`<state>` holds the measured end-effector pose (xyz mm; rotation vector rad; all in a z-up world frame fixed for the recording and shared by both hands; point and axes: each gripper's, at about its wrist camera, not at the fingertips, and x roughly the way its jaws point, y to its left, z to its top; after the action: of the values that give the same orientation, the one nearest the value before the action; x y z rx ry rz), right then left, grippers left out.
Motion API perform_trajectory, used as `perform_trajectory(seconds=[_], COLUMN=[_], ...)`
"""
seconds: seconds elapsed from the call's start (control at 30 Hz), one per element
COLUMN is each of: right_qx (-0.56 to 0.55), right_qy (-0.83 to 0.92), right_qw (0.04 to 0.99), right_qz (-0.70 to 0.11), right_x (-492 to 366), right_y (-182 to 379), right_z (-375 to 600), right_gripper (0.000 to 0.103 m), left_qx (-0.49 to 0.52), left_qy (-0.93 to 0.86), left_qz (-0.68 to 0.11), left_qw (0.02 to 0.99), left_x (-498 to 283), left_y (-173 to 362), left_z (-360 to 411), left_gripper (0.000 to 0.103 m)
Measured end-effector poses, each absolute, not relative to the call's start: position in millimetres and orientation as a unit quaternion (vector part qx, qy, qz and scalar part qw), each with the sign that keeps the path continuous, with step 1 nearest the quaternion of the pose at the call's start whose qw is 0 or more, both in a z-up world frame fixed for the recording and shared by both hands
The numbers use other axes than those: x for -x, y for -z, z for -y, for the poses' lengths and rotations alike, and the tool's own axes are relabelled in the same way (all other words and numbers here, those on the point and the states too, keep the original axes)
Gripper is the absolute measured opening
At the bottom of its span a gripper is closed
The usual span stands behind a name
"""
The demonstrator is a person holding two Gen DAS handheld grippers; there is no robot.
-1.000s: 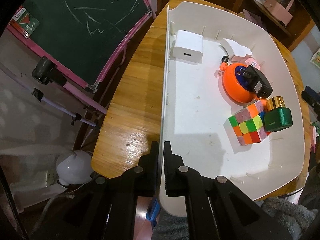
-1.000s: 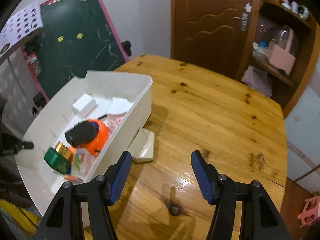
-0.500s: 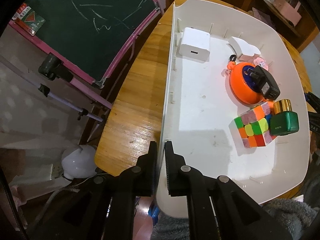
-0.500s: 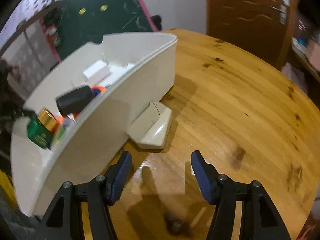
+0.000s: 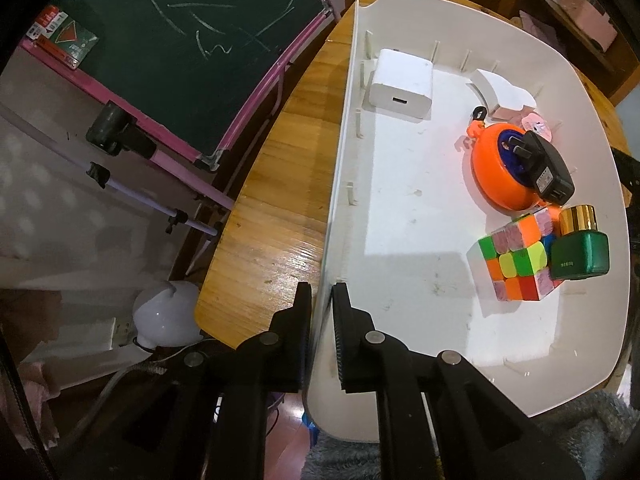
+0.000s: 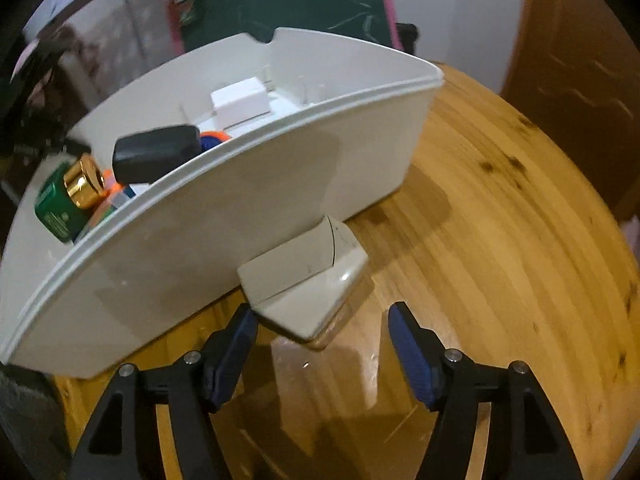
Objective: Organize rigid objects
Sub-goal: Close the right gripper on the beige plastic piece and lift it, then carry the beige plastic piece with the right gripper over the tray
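Note:
My left gripper (image 5: 322, 312) is shut on the near wall of a white bin (image 5: 400, 208) on the round wooden table. In the bin lie a white charger block (image 5: 402, 79), an orange reel (image 5: 496, 172) with a black plug adapter (image 5: 548, 168) on it, a colour cube (image 5: 516, 260), a green bottle with a gold cap (image 5: 580, 248) and a white curved piece (image 5: 502, 90). My right gripper (image 6: 324, 344) is open, low over the table, just short of a beige wedge-shaped piece (image 6: 308, 280) that leans against the bin's outer wall (image 6: 224, 224).
A green chalkboard with a pink frame (image 5: 180, 40) stands left of the table. A white lamp (image 5: 166, 316) sits on the floor below. The wooden table (image 6: 500, 280) stretches right of the bin. A brown door (image 6: 580, 60) is behind.
My right gripper has moved forward and down towards the beige piece, which now lies close before its fingers. My left gripper keeps its hold on the bin wall.

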<state>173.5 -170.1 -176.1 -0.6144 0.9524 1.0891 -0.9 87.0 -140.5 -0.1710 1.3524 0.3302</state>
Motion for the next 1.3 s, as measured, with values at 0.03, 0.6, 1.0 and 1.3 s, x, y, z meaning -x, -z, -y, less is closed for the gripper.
perform_trajectory(seconds=[0.03,0.6,1.0,1.3], right_qx=[0.286,0.314,0.260,0.180], right_qy=[-0.496,-0.562,-0.465,-0.399], right_qw=[0.703,0.663,0.761,0.832], right_qz=[-0.422,-0.383,-0.370,-0.340], right_x=[-174,-179,-161,-117], right_y=[177,178,151,91], right_z=[167,156,190,224], right_gripper=[0.073,0.065,0.065,0.065], left_qx=[0.078,0.083,0.090,0.098], left_qy=[-0.152,-0.153,-0.146,-0.124], left_qz=[-0.622,-0.625,-0.618,-0.608], left_qw=[0.764,0.761,0.767,0.778], left_x=[1,-1,2,4], left_y=[141,142,140,140], left_z=[-87,-88,-90,-93], left_gripper=[0.011,0.012,0.012,0.012])
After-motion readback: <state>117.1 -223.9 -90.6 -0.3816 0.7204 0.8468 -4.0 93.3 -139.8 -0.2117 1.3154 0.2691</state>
